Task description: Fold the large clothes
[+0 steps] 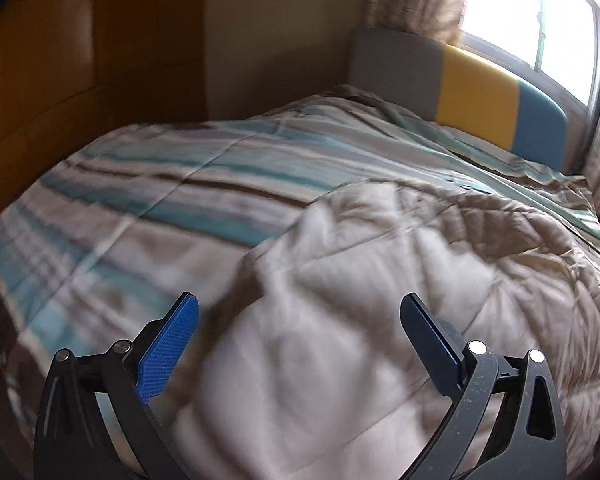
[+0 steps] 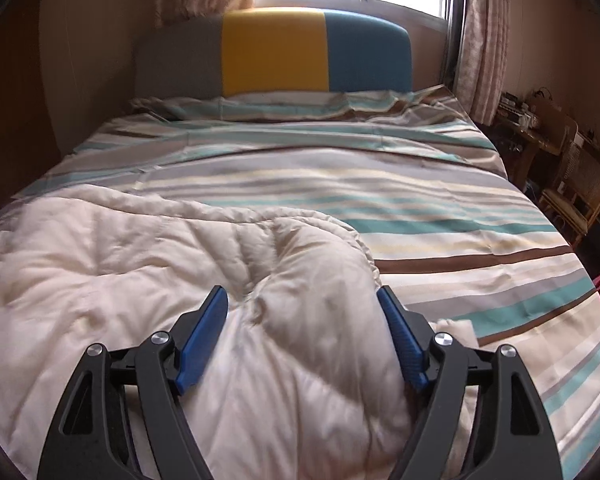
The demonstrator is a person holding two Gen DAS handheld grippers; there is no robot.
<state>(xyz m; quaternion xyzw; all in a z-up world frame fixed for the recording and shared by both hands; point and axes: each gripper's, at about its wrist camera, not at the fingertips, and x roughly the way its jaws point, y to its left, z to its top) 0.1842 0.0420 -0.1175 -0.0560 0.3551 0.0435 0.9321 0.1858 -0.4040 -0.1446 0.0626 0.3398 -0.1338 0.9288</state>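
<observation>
Quilt (image 2: 148, 280), cream, crumpled, lies on striped bedspread (image 2: 440, 216), directly below and ahead of both tools. Right gripper (image 2: 302, 294) spread wide, quilt fold bulging between fingers, pads not pressing. Left gripper (image 1: 300, 304) wide apart, holding nothing, above quilt. Headboard (image 2: 274, 52) far ahead.

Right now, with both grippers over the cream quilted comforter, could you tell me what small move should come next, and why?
Probably lower the right gripper and close it on the raised fold of the cream quilted comforter. Its jaws stand open astride that bunched ridge and hold nothing. The left gripper is open too, above the same fabric, which lies crumpled on the striped bedspread.
</observation>
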